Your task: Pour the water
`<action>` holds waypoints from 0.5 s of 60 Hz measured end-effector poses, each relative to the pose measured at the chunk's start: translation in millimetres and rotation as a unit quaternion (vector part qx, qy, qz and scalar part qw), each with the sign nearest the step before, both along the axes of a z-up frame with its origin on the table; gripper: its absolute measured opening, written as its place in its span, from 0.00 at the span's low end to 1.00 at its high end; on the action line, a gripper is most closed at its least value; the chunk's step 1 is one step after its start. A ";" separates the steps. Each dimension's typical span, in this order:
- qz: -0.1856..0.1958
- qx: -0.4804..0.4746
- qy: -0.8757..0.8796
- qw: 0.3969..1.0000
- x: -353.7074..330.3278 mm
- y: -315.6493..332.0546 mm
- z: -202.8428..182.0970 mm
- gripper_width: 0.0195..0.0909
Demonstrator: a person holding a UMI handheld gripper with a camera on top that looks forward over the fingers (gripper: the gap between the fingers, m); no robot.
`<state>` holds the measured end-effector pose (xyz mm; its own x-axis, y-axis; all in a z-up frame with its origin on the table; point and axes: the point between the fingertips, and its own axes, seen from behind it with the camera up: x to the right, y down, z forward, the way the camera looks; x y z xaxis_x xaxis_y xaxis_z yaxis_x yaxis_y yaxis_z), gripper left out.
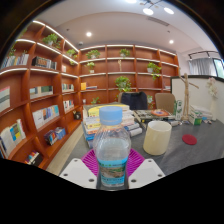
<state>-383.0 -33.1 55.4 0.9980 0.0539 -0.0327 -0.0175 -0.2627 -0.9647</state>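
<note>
A clear plastic water bottle [112, 148] with a blue cap and a pale label stands upright between my fingers. The magenta pads [91, 163] press against both of its sides, so my gripper [112, 166] is shut on it. A cream-coloured cup [157, 138] stands on the grey table [195, 155], just ahead and to the right of the bottle, apart from it. The bottle's base is hidden behind the fingers.
A stack of books [93, 122] lies right behind the bottle. A small red lid [190, 140] rests on the table right of the cup. Wooden bookshelves [40, 95] line the left wall and the back. A dark chair [134, 100] and a plant [122, 84] stand beyond the table.
</note>
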 end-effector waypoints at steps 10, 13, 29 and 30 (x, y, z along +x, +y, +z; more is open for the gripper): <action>-0.005 -0.010 0.036 0.999 4.9 3.8 2.8 0.16; 0.000 -0.009 0.076 0.997 5.1 9.2 10.2 0.16; 0.008 -0.004 0.431 0.903 -6.1 51.1 53.7 0.16; 0.009 -0.002 0.454 0.891 -5.6 53.9 57.7 0.16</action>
<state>-388.6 20.8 113.1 0.5591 0.0668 -0.8264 -0.7861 -0.2741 -0.5540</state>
